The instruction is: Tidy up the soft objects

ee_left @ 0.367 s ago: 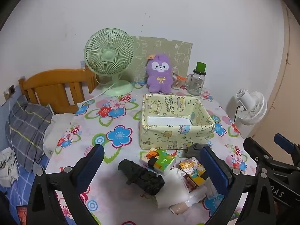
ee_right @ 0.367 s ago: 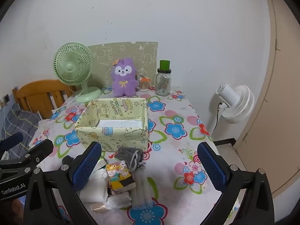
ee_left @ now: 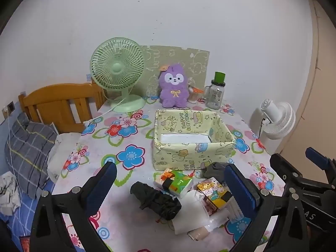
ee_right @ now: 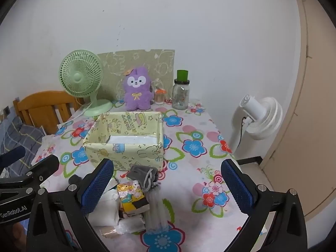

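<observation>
A heap of small items lies at the near edge of the flowered table. It holds a black pouch [ee_left: 157,201], a colourful tissue pack [ee_left: 176,181], a yellow cartoon pack [ee_left: 214,193] [ee_right: 132,197], a grey drawstring pouch [ee_left: 216,169] [ee_right: 145,175], white cloth [ee_left: 191,212] [ee_right: 105,210] and a clear plastic pack [ee_right: 156,212]. Just behind the heap stands an open yellow patterned box [ee_left: 193,145] [ee_right: 126,153] with a white bottom. My left gripper [ee_left: 172,189] hovers open above the heap, holding nothing. To its right, my right gripper [ee_right: 168,187] also hangs open and empty.
At the back of the table stand a green fan [ee_left: 117,69], a purple plush [ee_left: 173,88] and a glass jar with a green lid [ee_left: 216,92]. A white floor fan [ee_left: 275,119] is off the right edge. A wooden headboard [ee_left: 61,100] and bedding lie to the left.
</observation>
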The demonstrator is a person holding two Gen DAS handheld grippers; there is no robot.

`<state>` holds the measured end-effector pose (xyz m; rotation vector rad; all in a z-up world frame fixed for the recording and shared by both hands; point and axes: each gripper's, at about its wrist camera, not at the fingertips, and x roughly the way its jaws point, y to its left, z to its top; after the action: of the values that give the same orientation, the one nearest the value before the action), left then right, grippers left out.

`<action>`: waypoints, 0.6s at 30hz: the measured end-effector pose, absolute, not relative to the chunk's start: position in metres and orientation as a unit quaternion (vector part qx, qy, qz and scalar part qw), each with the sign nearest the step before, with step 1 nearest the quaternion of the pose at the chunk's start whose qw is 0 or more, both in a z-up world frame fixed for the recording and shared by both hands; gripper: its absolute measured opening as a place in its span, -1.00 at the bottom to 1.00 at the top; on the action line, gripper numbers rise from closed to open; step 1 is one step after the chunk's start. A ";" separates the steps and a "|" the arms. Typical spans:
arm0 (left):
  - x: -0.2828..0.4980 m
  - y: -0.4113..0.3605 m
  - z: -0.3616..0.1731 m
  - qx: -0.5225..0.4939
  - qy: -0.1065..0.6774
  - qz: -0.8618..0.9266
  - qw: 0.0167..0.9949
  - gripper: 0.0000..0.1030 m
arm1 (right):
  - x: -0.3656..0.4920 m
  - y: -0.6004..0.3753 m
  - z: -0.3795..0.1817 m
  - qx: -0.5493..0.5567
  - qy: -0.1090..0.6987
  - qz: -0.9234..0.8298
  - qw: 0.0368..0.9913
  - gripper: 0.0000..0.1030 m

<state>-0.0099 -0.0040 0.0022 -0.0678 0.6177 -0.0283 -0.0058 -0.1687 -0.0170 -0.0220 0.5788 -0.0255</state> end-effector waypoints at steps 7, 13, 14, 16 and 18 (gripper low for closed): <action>-0.002 0.000 0.003 -0.032 0.318 -0.021 0.947 1.00 | -0.006 -0.169 -0.014 -0.006 0.285 -0.015 0.958 0.99; -0.010 -0.008 0.004 -0.022 0.306 -0.012 0.952 0.99 | -0.008 -0.169 -0.012 -0.005 0.281 -0.015 0.959 0.99; -0.009 -0.008 0.005 -0.022 0.306 -0.013 0.952 0.99 | -0.009 -0.170 -0.012 -0.003 0.281 -0.013 0.960 0.99; -0.009 -0.009 0.006 -0.020 0.304 -0.013 0.952 0.99 | -0.009 -0.171 -0.012 -0.002 0.281 -0.012 0.960 0.99; -0.009 -0.010 0.006 -0.016 0.304 -0.017 0.952 0.99 | -0.009 -0.171 -0.012 0.001 0.281 -0.014 0.960 0.99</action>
<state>-0.0091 -0.0104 0.0062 -0.0316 0.6180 -0.0347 -0.0089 -0.1710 -0.0124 0.0013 0.5692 -0.0276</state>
